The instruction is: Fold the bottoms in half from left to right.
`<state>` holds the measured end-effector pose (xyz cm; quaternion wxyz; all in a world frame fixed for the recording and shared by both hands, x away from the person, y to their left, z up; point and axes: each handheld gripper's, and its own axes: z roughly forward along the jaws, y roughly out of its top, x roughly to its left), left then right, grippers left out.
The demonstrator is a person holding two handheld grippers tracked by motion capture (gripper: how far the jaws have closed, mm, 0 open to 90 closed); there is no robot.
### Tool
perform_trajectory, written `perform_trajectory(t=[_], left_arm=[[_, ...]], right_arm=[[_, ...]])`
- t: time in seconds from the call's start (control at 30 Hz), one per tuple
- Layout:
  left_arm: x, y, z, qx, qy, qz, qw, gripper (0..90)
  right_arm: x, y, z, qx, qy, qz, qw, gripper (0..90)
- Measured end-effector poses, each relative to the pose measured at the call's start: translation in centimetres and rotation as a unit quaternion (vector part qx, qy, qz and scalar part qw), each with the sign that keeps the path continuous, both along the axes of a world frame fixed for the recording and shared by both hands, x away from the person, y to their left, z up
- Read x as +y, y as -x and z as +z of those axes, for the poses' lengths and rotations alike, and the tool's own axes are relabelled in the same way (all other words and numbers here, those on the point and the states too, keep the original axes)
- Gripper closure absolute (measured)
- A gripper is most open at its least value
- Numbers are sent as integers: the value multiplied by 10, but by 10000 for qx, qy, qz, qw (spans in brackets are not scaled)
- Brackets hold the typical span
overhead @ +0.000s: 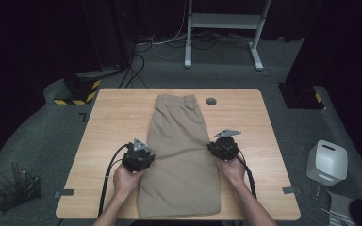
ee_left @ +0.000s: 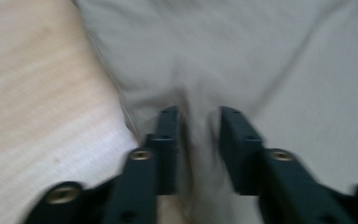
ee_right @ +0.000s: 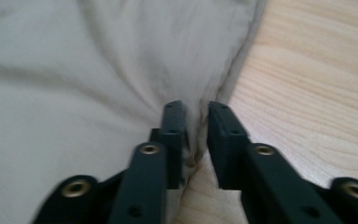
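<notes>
The pair of khaki cotton trousers (overhead: pixel 179 155) lies lengthwise down the middle of the light wooden table (overhead: pixel 113 122), waistband at the far end and hems at the near edge; it looks already folded leg over leg into one long panel, so I judge the lengthwise fold done and the crosswise fold yet to come.

The left gripper (overhead: pixel 139 151) sits at the panel's left edge about halfway along, and the right gripper (overhead: pixel 223 143) at its right edge, a little farther off; in the left gripper view the left gripper (ee_left: pixel 196 116) has a ridge of trouser cloth (ee_left: pixel 242 56) pinched up between its jaws, which stand a little apart with cloth filling the gap; in the right gripper view the right gripper (ee_right: pixel 196 109) is likewise clamped on the seam edge of the cloth (ee_right: pixel 98 70), bare wood just beside it on the right.

Both grips seem set, so the lifting and carrying of one half over the other is what remains.

Bare tabletop lies on both sides of the trousers; a small grey round cable cap (overhead: pixel 211 100) is near the waistband's right corner at the far edge, apart from the cloth; the hems reach the near edge, so there is little spare room there.
</notes>
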<state>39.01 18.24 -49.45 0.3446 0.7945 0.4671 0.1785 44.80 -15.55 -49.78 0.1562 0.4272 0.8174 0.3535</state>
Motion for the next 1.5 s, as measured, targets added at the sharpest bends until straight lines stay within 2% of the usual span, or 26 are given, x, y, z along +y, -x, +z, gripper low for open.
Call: perform_trajectory(t=[0.07, 0.13, 0.17, 0.27, 0.3, 0.37, 0.4, 0.43, 0.47, 0.53, 0.57, 0.63, 0.67, 0.73, 0.83, 0.87, 0.93, 1.0, 1.13, 1.2, 1.23, 1.27, 1.37, 1.5], left_arm=[[-1, -8, 5, -125, 37, 168, 9998, 567], [-4, -18, 8, -223, 63, 259, 9994, 546], [-6, -24, 8, -211, 55, 318, 9993, 537], [-10, -43, -1, -75, 34, 498, 9987, 544], [-11, -47, -5, 9, -14, 525, 9986, 570], [-12, -49, -11, 152, -168, 505, 9985, 685], [-13, -48, -15, 193, -343, 468, 9981, 741], [-12, -44, -17, 153, -380, 422, 9983, 790], [-10, -41, -18, 154, -304, 405, 9986, 813], [-11, -32, -17, 128, -523, 265, 9982, 877], [-12, -29, -16, 138, -580, 223, 9980, 877], [-12, -25, -13, 111, -572, 173, 9982, 835], [-10, -24, -10, 71, -449, 156, 9988, 762], [-10, -25, -4, -102, -5, 72, 9999, 650], [-20, -30, 6, -335, 159, -171, 9992, 544], [-24, -34, 7, -356, 209, -219, 9989, 522], [-33, -44, 6, -322, 264, -231, 9989, 486], [-40, -55, 1, -146, 322, -222, 9991, 471], [-48, -68, -13, -7, 251, -140, 9996, 467], [-45, -73, -20, 149, 99, -27, 9998, 465], [-42, -73, -23, 50, 30, 5, 10000, 470], [-39, -73, -23, 34, -15, 82, 10000, 477], [-30, -74, -22, 10, -202, 223, 9995, 486], [-21, -76, -20, 85, -208, 332, 9992, 484]], right_arm=[[0, -2, 4, -58, -161, -62, 9998, 697], [5, -7, 7, -117, -228, -163, 9995, 665], [8, -10, 7, -173, -247, -211, 9993, 653], [17, -23, 0, 10, -173, -326, 9993, 660], [20, -26, -3, 42, -162, -353, 9992, 699], [22, -28, -8, 92, -12, -328, 9994, 850], [21, -27, -9, 79, 68, -317, 9994, 889], [20, -25, -10, 26, 135, -329, 9994, 895], [17, -24, -9, 4, 179, -304, 9994, 896], [11, -19, -9, 34, 205, -236, 9995, 895], [8, -17, -9, 55, 228, -183, 9996, 892], [4, -12, -9, 134, 190, -136, 9996, 843], [2, -10, -8, 84, 189, -171, 9996, 780], [0, -9, -4, -8, 29, -244, 9997, 706], [4, -9, 4, -241, -244, -170, 9993, 651], [10, -10, 7, -384, -336, -125, 9986, 633], [21, -15, 8, -389, -444, -22, 9983, 610], [35, -21, 4, -419, -415, 66, 9982, 599], [55, -31, -7, -397, -265, 179, 9987, 605], [57, -35, -13, -380, -96, 153, 9991, 607], [57, -38, -18, -324, 31, 97, 9994, 608], [53, -41, -23, -305, 119, 59, 9994, 610], [41, -46, -22, -290, 101, -173, 9994, 599], [29, -48, -21, -282, 159, -377, 9988, 579]])
